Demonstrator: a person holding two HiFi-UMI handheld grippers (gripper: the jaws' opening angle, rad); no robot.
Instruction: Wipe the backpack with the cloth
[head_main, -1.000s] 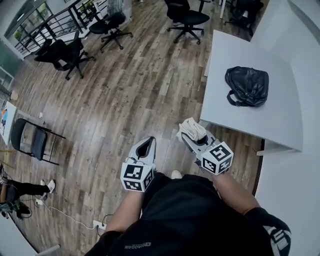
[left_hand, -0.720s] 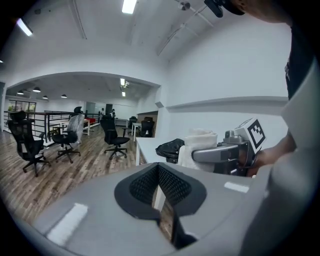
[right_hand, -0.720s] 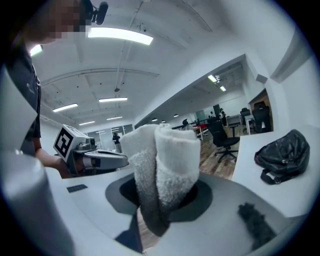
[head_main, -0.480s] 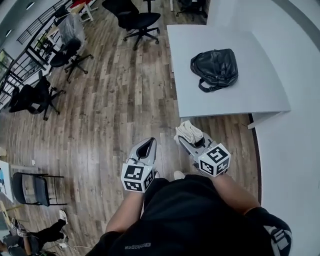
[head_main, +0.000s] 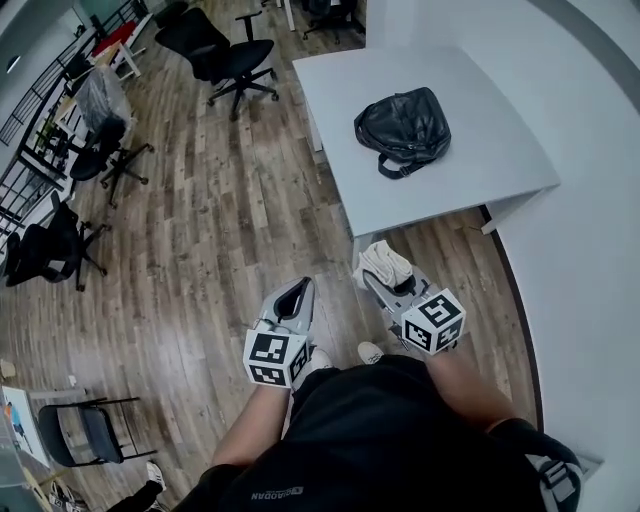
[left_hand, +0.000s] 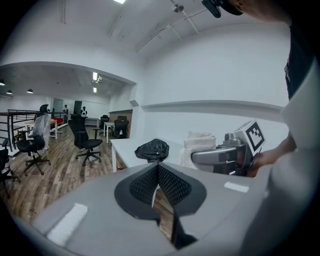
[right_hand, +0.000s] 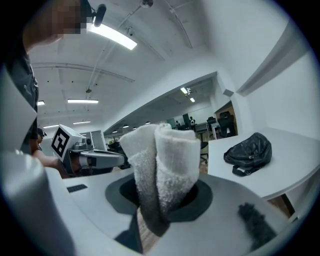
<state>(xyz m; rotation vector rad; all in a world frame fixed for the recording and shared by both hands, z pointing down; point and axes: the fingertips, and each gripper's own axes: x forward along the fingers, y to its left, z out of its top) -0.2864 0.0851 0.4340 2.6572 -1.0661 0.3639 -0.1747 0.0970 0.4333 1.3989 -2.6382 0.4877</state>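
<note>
A black leather backpack (head_main: 401, 128) lies on a white table (head_main: 470, 170), also seen in the left gripper view (left_hand: 152, 149) and the right gripper view (right_hand: 248, 148). My right gripper (head_main: 381, 277) is shut on a folded white cloth (head_main: 383, 262), which bulges out of the jaws in its own view (right_hand: 160, 170). The right gripper hangs over the wood floor, just short of the table's near edge. My left gripper (head_main: 293, 295) is beside it to the left, jaws closed with nothing between them (left_hand: 156, 186).
Several black office chairs (head_main: 215, 45) stand on the wood floor left of the table. A white wall (head_main: 590, 200) runs along the right. A folding chair (head_main: 85, 430) sits at the lower left.
The view has swung so the table and backpack sit closer and more centred ahead. Both grippers keep their pose, the cloth still held in the right one.
</note>
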